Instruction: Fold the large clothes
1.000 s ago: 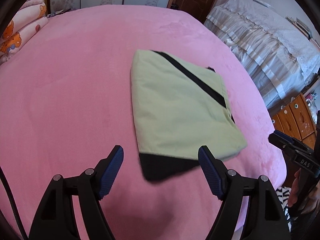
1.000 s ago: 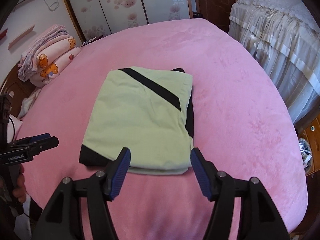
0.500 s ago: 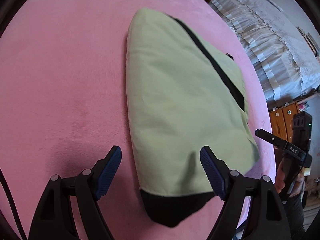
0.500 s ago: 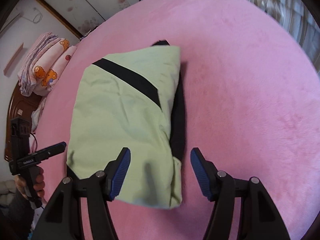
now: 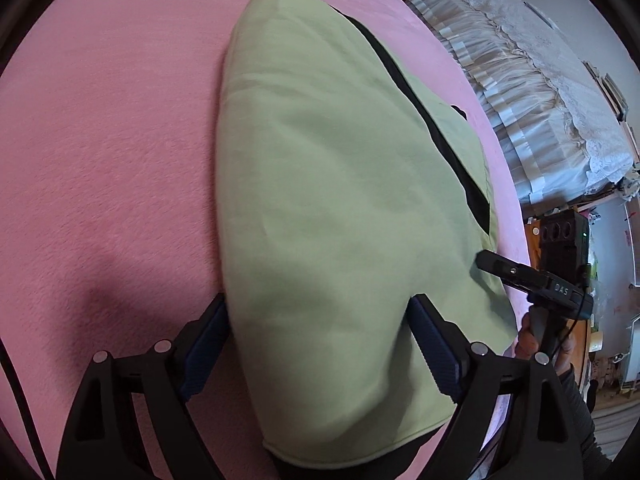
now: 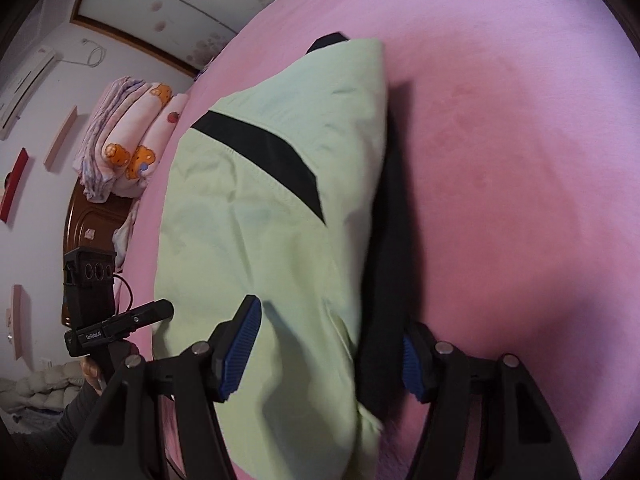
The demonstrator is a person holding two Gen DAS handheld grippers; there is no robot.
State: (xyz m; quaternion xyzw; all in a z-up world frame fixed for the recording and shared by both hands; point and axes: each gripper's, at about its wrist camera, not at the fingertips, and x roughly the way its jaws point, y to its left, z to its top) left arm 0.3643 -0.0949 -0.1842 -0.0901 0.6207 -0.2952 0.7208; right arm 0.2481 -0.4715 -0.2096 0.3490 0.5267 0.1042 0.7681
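The left tongs (image 5: pixel 316 344) stand spread, jaws opening wider, with the near end of the folded pale-green garment with black trim (image 5: pixel 340 200) between them; the blue ribbed pads (image 5: pixel 434 350) flank the cloth, the left one right at its side edge, neither visibly pinching it. The right tongs (image 6: pixel 328 354) are likewise spread, and the garment's near right corner lies between their pads, black underlayer toward the right pad; whether that pad touches the black cloth cannot be told.

The garment (image 6: pixel 256 216) lies flat on the pink plush bed cover (image 5: pixel 100 140), folded into a thick oblong. Its top layer is smooth pale green, crossed by a black diagonal band (image 6: pixel 264 152) toward the far end, with a black layer showing along its right edge and under its near hem (the hem is slightly blurred).

From the left view, the right hand (image 5: pixel 540 344) grips its tool just past the garment's right edge; from the right view, the left hand (image 6: pixel 94 368) holds its tool just off the left edge.

A second ago both tongs hung well short of the garment, with bare pink cover between the pads and the whole oblong in sight. Now they have come down over its near end, the cloth fills each view, and the left jaws stand wider. The garment itself has not shifted on the bed.

Beyond its far left corner sits a stack of pink printed quilts (image 6: pixel 124 136).
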